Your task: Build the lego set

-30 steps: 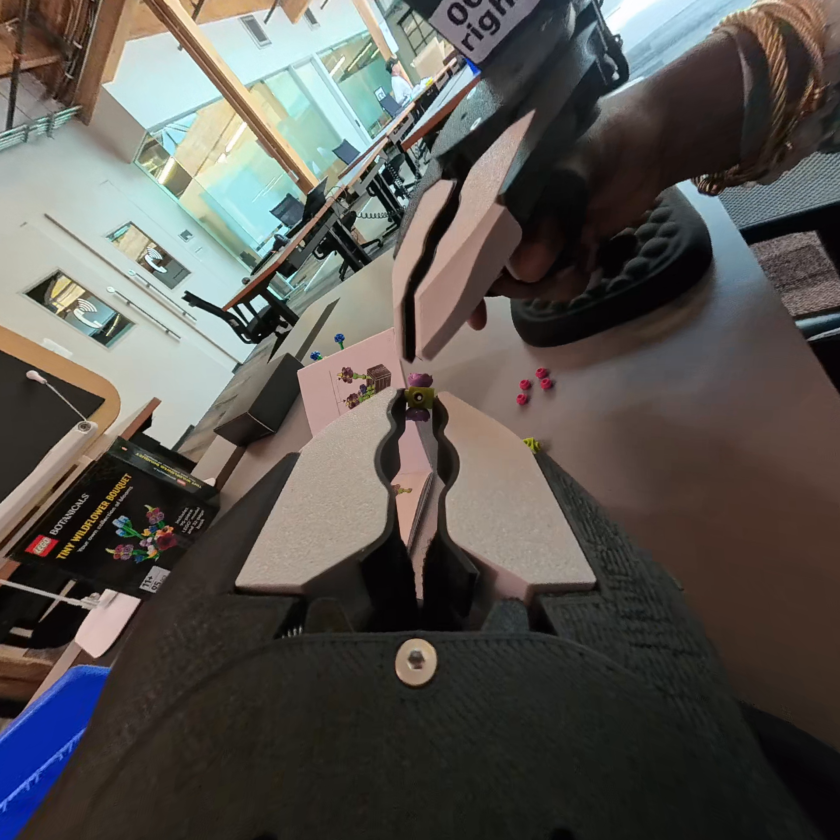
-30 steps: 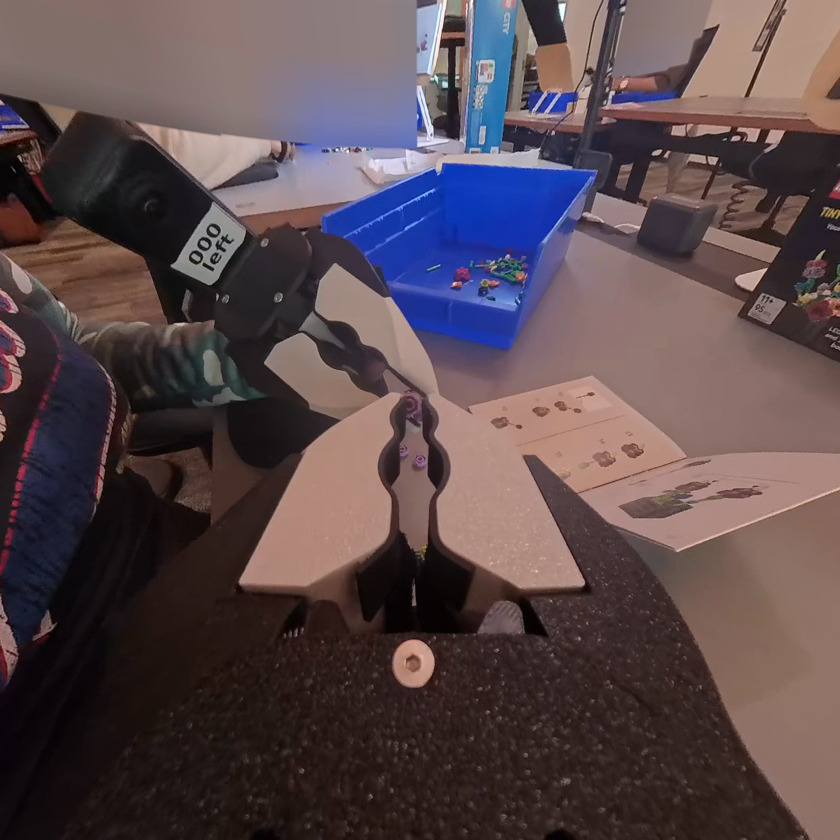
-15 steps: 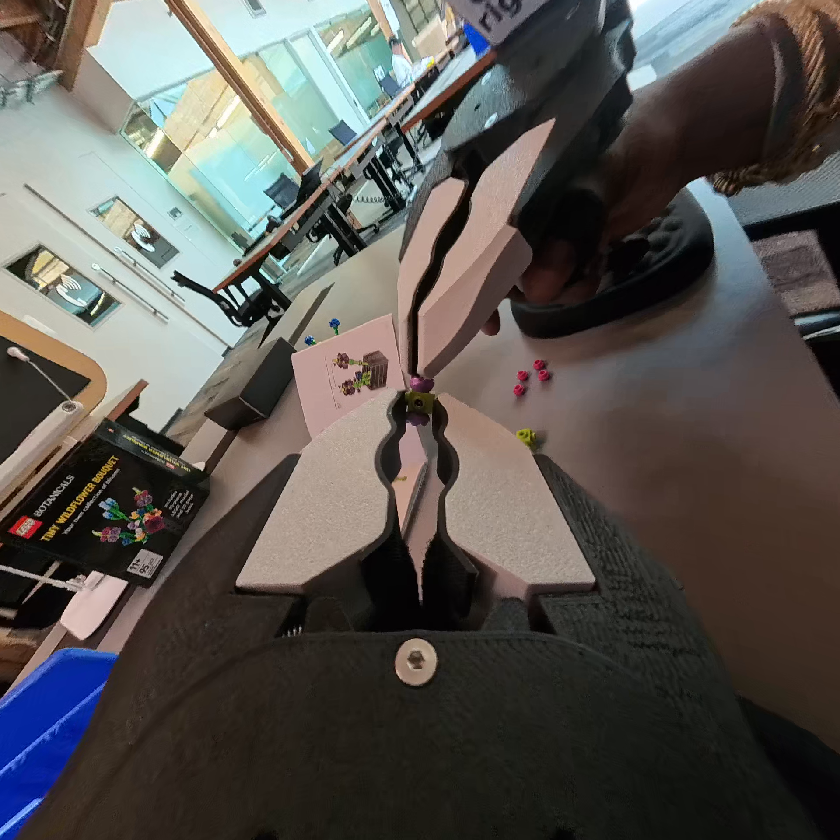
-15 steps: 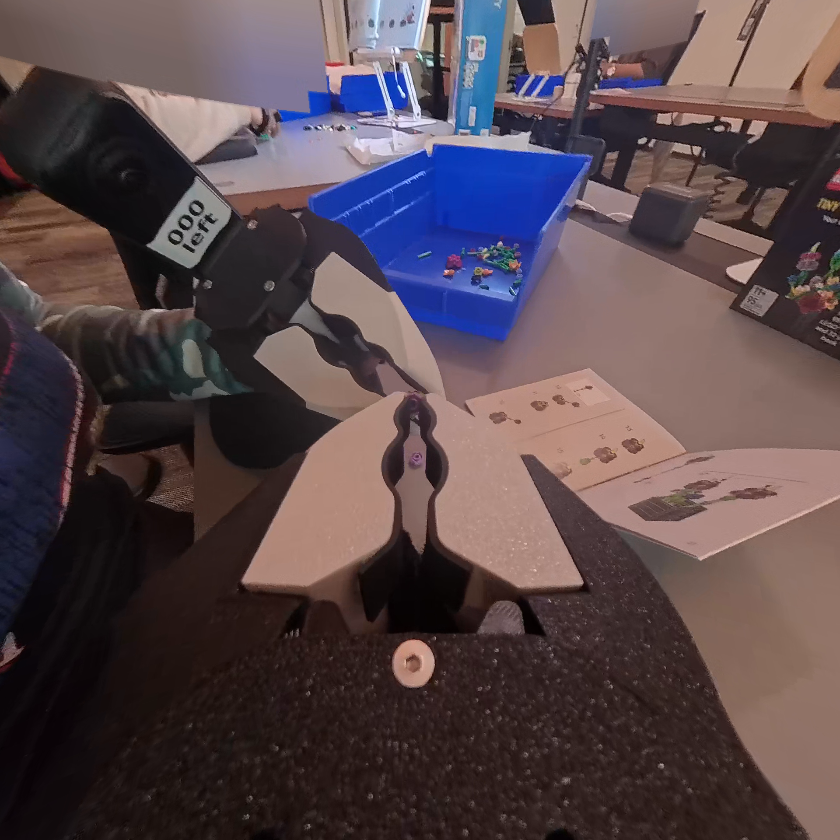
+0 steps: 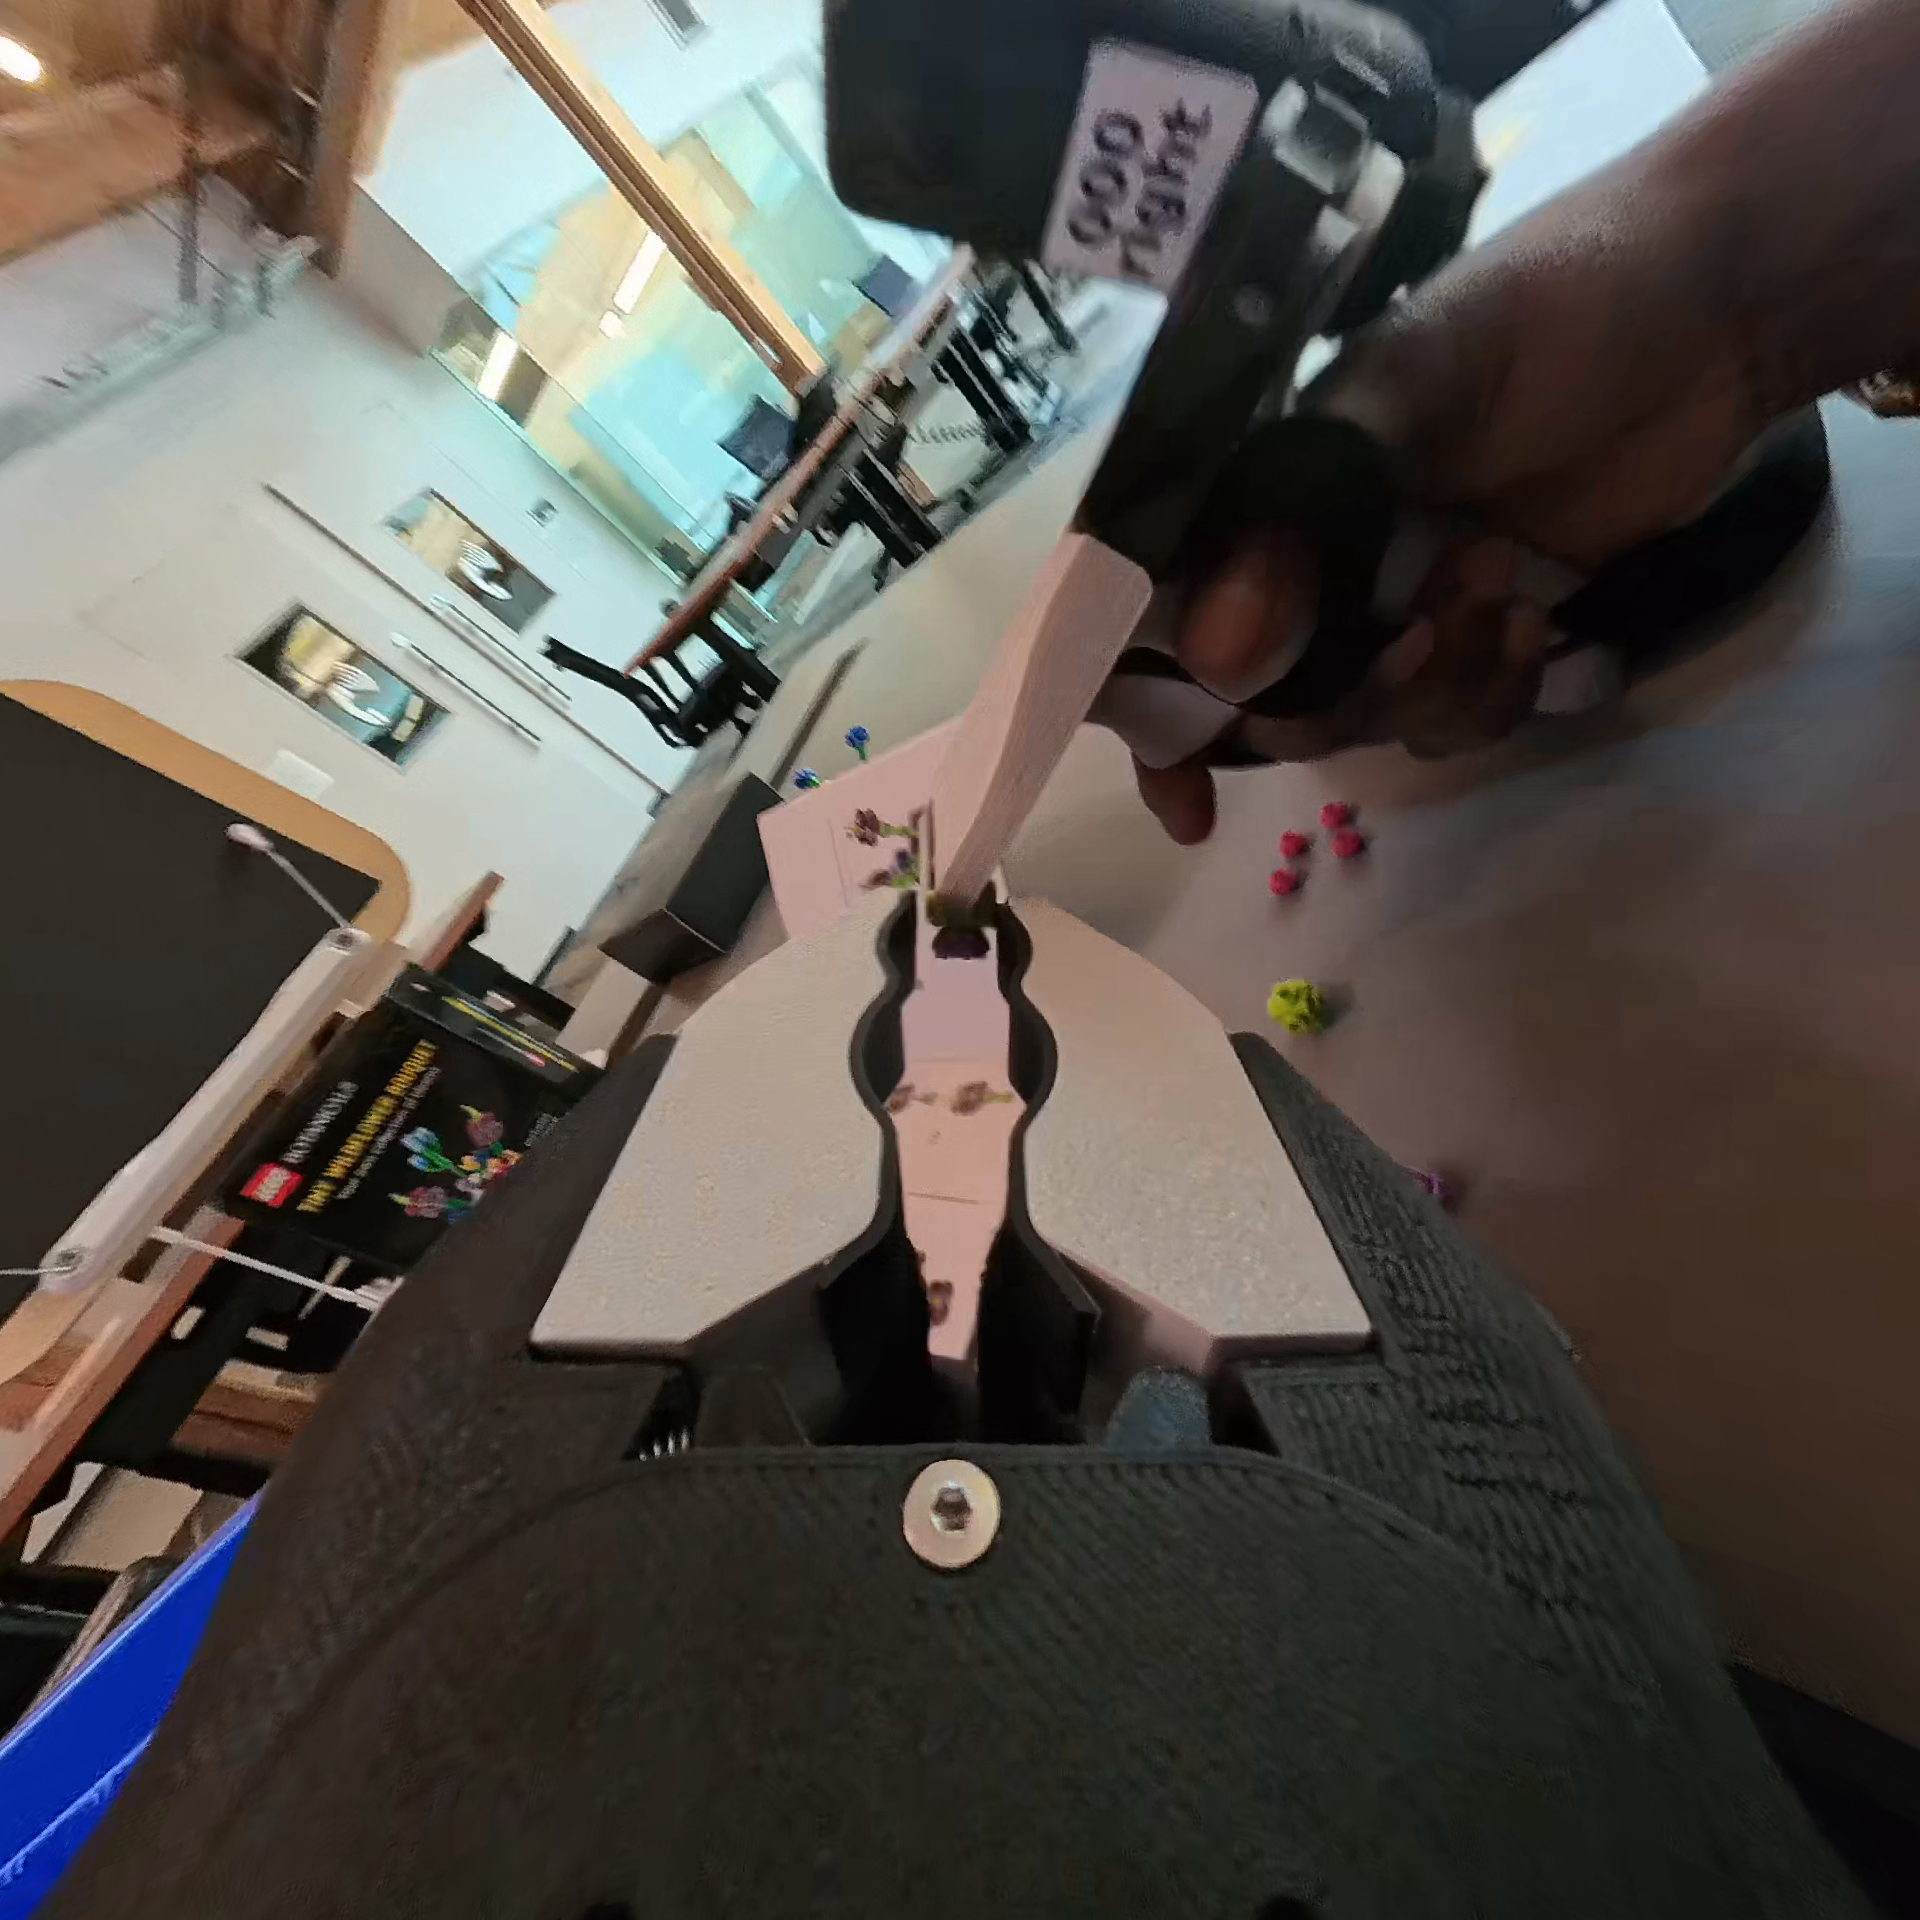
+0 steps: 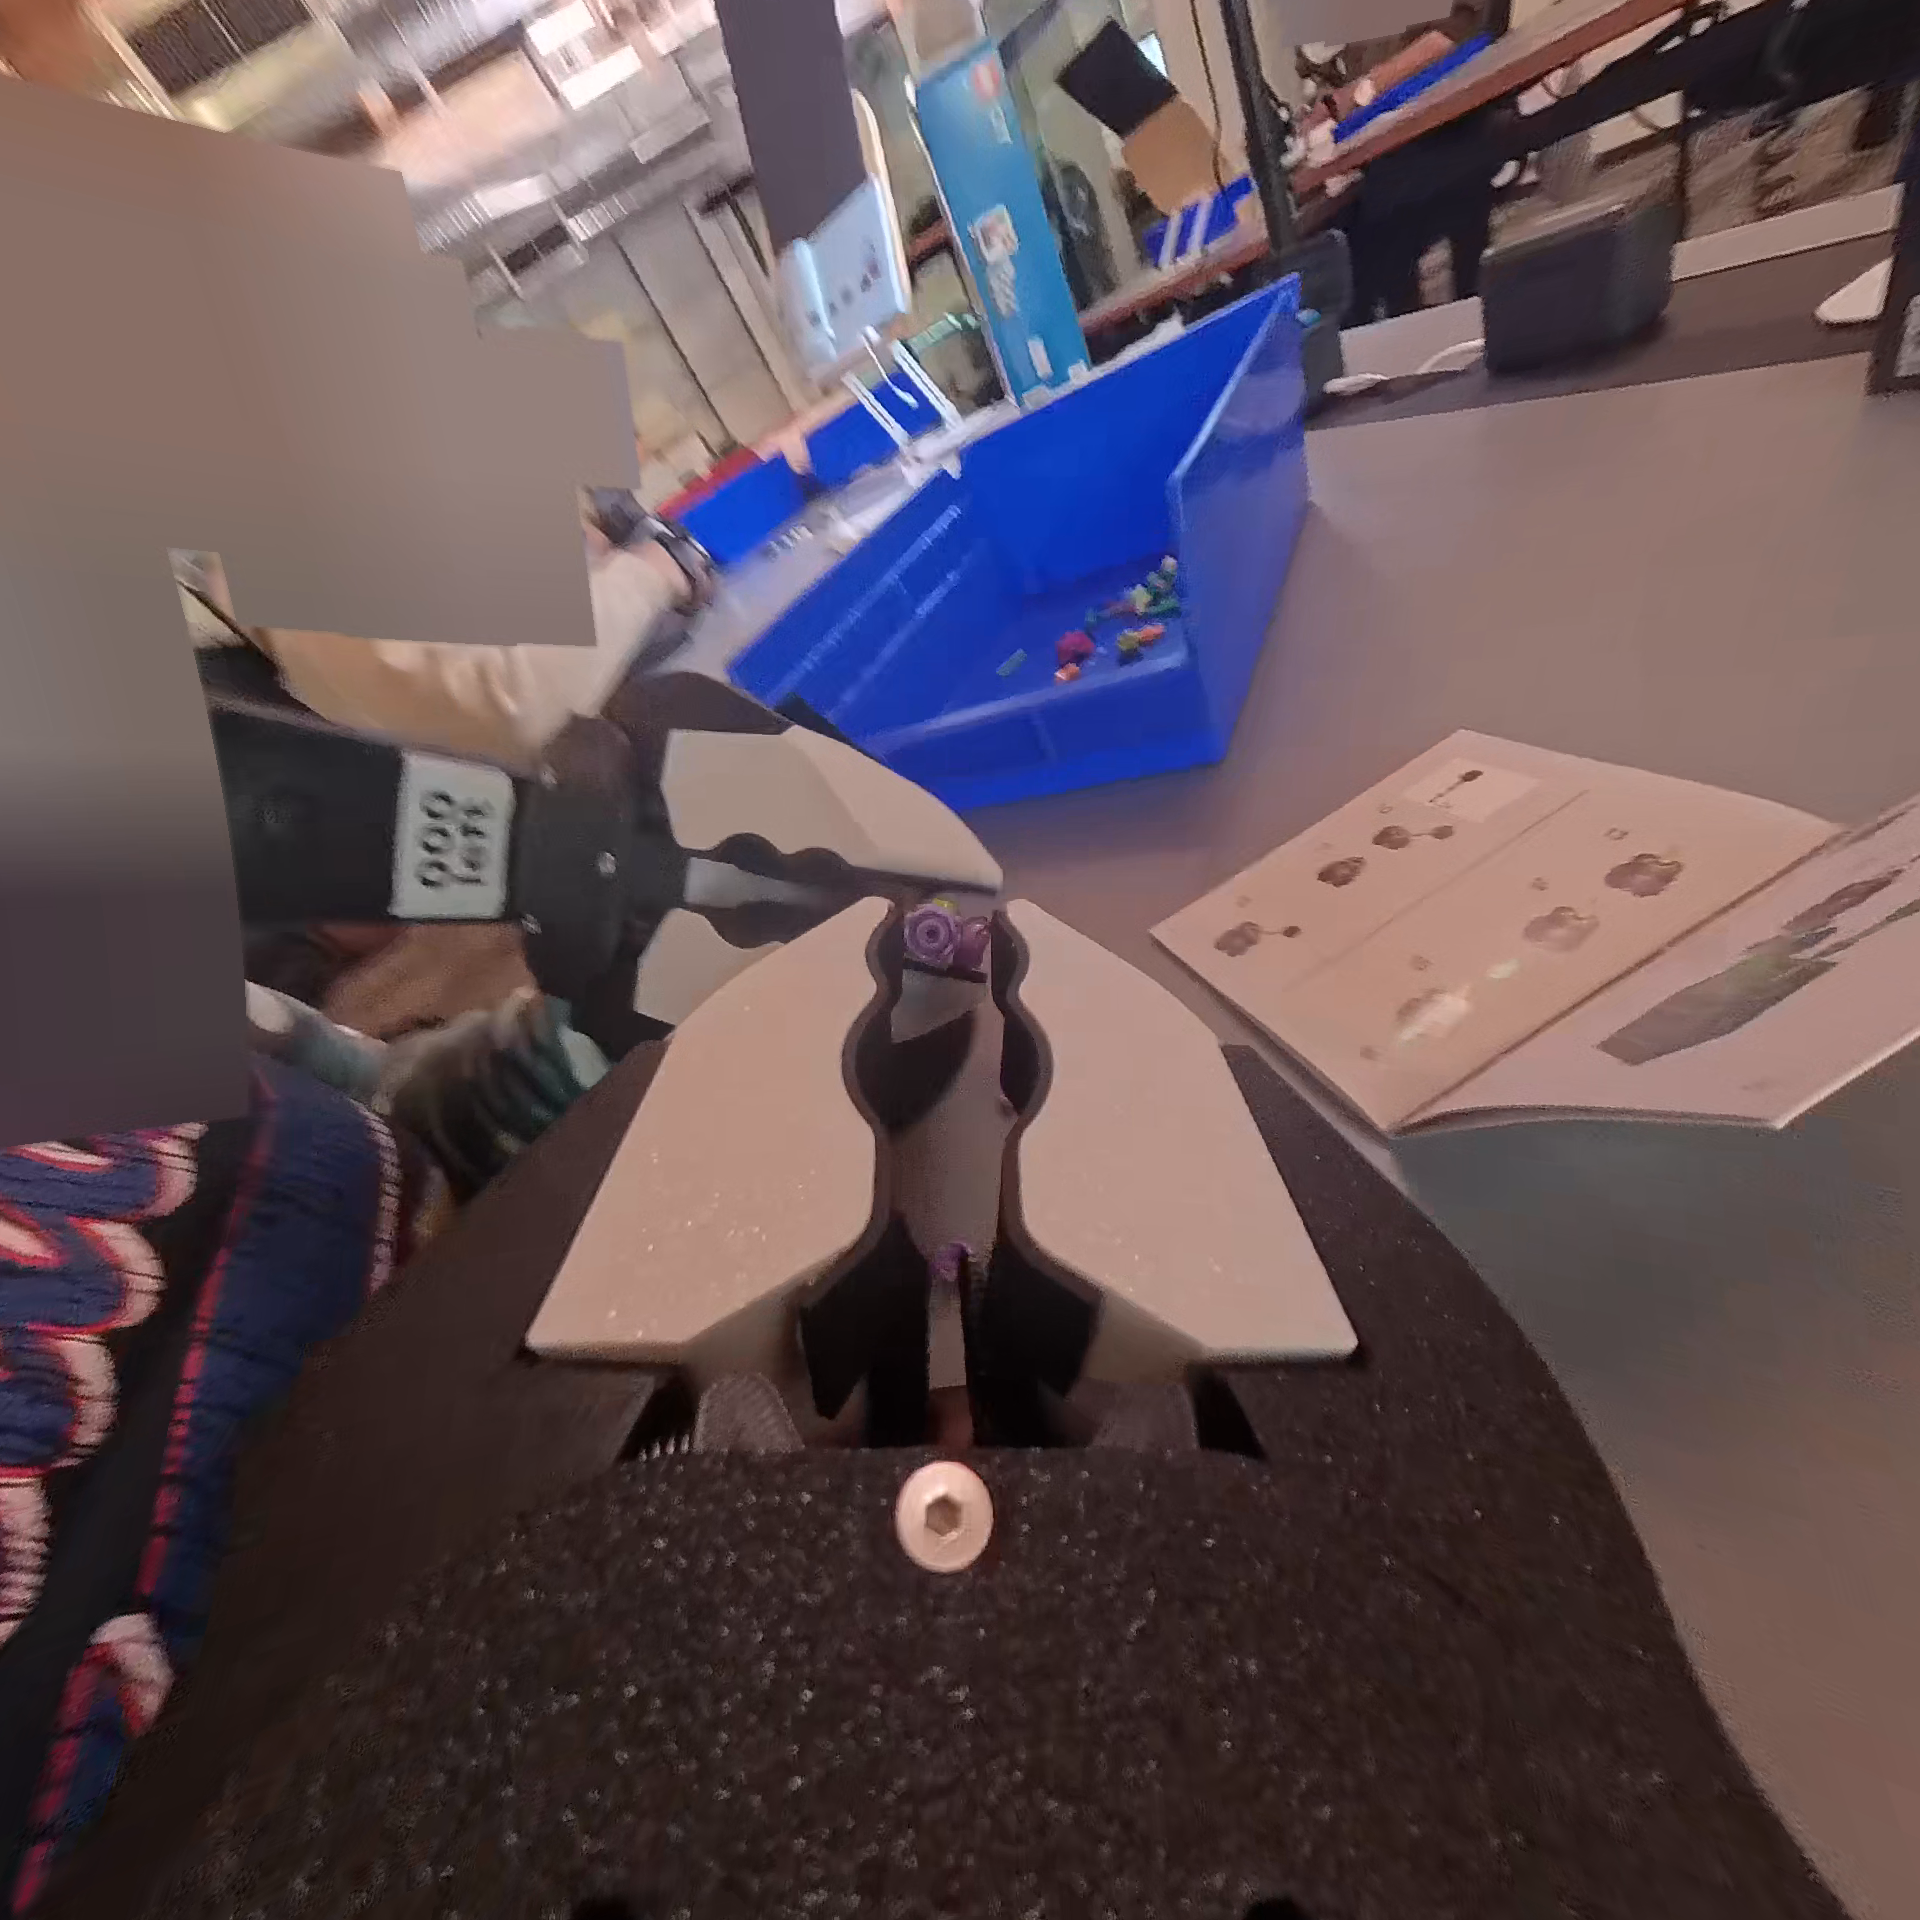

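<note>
- Left claw (image 5: 958, 914): two pale grey, grainy fingers with wavy black-lined inner edges, set in a black textured printed body with one silver hex screw at its centre.
- Right claw (image 6: 943, 933): same build, on a speckled black body; a white label sits on its housing.
- Sleeve (image 6: 156, 1247): dark blue knit with red and white stripes.

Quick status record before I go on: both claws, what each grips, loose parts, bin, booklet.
left claw: shut on a small green-and-purple lego piece, held off the table
right claw: shut on a purple flower piece, tips meeting the left claw's
loose parts: red studs and a lime piece on the grey table
blue bin: mixed small pieces on its floor
instruction booklet: open, flat on the table
</note>
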Available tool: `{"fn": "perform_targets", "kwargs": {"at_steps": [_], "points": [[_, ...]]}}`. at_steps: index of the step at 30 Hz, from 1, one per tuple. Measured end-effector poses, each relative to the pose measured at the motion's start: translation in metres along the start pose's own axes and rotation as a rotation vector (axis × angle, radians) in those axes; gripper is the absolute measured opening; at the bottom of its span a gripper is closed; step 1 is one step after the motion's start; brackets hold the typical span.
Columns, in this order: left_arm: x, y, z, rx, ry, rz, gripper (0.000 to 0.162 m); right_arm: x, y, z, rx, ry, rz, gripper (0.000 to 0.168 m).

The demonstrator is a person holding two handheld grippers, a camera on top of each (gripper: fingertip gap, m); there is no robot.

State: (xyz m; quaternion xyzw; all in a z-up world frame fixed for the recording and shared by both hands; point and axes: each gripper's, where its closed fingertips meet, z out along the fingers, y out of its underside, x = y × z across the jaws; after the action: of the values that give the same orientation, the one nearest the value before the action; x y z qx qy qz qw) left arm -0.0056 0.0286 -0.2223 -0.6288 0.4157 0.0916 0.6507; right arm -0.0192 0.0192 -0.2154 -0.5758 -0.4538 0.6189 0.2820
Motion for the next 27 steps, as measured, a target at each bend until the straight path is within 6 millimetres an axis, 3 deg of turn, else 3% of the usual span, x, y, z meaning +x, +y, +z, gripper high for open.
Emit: {"fn": "perform_targets", "kwargs": {"at_steps": [3,8,16,19,21,22,24,27], "points": [[-0.012,-0.012,-0.004,0.095,-0.068,-0.028,0.032,-0.011,-0.014,-0.005,0.112,-0.165,0.213,0.016],[-0.018,-0.032,-0.015,0.256,-0.053,-0.137,0.030,-0.027,-0.025,-0.009,0.222,-0.442,0.536,0.016],[-0.011,-0.036,-0.016,0.267,-0.018,-0.101,0.013,-0.032,-0.020,-0.004,0.196,-0.486,0.574,0.015],[-0.012,-0.031,-0.015,0.230,0.001,-0.121,0.012,-0.029,-0.017,-0.005,0.156,-0.433,0.460,0.020],[-0.025,-0.015,-0.015,0.145,-0.059,-0.117,0.012,-0.023,-0.012,-0.007,0.081,-0.325,0.261,0.032],[-0.032,-0.006,-0.015,0.094,-0.081,-0.131,0.013,-0.021,-0.005,-0.008,0.007,-0.260,0.124,0.028],[-0.042,0.009,-0.016,0.023,-0.118,-0.171,0.013,-0.018,0.022,-0.010,-0.223,-0.156,-0.140,0.019],[-0.048,0.012,-0.018,0.015,-0.143,-0.189,0.013,-0.009,0.068,-0.014,-0.591,-0.058,-0.414,0.019]]}}
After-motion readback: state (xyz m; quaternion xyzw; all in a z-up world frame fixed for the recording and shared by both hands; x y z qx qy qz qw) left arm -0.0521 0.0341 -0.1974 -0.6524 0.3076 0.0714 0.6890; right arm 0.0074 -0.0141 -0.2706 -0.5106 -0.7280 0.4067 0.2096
